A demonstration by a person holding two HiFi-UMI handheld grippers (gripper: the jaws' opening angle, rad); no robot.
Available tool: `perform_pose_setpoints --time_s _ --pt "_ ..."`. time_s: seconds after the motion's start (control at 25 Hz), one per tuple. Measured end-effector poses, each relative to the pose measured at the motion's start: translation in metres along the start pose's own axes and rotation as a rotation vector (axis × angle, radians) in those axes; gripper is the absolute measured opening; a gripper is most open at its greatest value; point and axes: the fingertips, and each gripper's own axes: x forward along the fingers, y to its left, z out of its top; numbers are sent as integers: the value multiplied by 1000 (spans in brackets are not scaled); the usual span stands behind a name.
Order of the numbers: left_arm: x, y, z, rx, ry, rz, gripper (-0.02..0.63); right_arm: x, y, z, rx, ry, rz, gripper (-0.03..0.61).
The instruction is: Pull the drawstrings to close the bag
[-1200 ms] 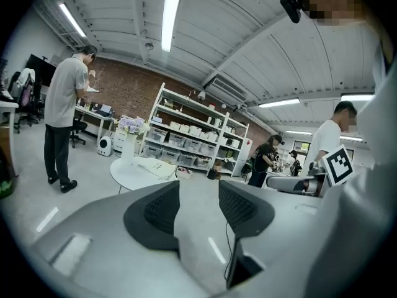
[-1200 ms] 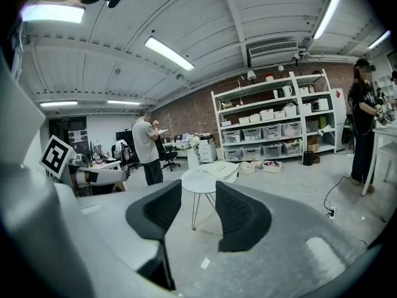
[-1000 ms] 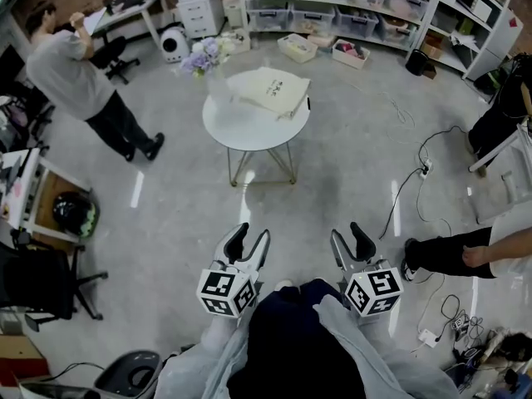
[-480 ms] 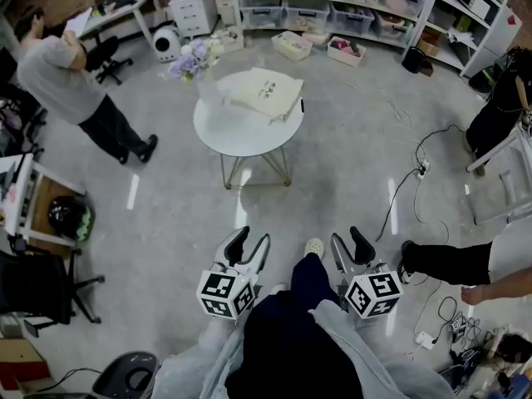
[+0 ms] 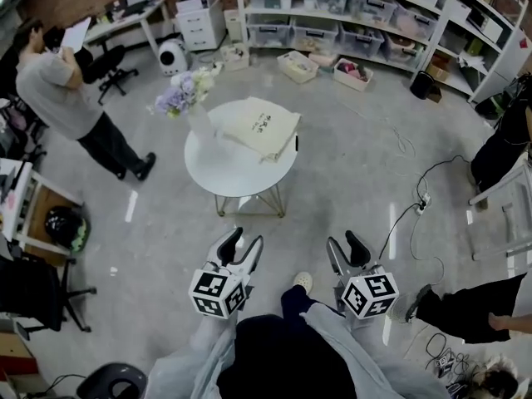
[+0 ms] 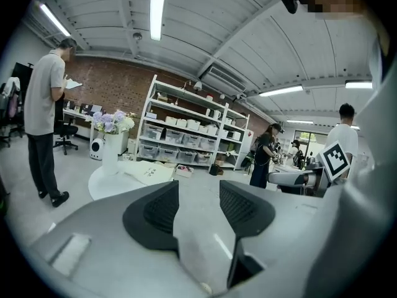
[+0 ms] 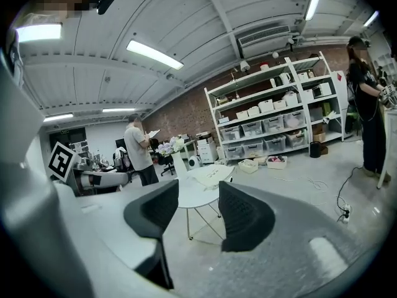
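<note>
A cream drawstring bag (image 5: 264, 126) lies flat on a round white table (image 5: 224, 171) ahead of me; it also shows as the bag (image 6: 149, 171) in the left gripper view and the bag (image 7: 211, 174) in the right gripper view. My left gripper (image 5: 242, 244) and right gripper (image 5: 345, 247) are held side by side in front of my body, well short of the table. Both stand open with nothing between their jaws. The left gripper (image 6: 197, 203) and right gripper (image 7: 197, 211) point toward the table.
A white vase of lilac flowers (image 5: 184, 100) stands on the table's left edge. A person (image 5: 71, 98) stands at the left reading papers; another person's legs (image 5: 465, 306) are at the right. Cables (image 5: 416, 202) lie on the floor. Shelves with bins (image 5: 357, 15) line the back.
The table and bag have come closer and lower in the head view as I walked toward them. Both grippers keep the same open pose before me.
</note>
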Motion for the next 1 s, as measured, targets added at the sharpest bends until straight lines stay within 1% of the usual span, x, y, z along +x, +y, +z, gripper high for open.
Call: perform_pose_setpoints --time_s 0.2,0.36,0.48,0.6,0.72,0.88,1.0 --pt "54 9 22 -2 -26 5 206 40 -36 31 -23 -17 26 198" --pt "89 9 26 -24 -26 15 206 60 -65 41 -32 -2 37 198" --pt "110 10 30 -22 -27 24 206 71 -82 46 -27 0 37 198" --pt "121 8 34 -29 -25 21 205 75 -92 48 -19 10 31 198" --pt "132 0 29 -30 2 11 204 74 -98 49 -9 18 32 198" --pt "144 -4 20 -27 34 -6 199 69 -105 37 4 28 11 193" --pt "154 -5 18 -18 42 -23 199 68 -109 29 16 40 3 193"
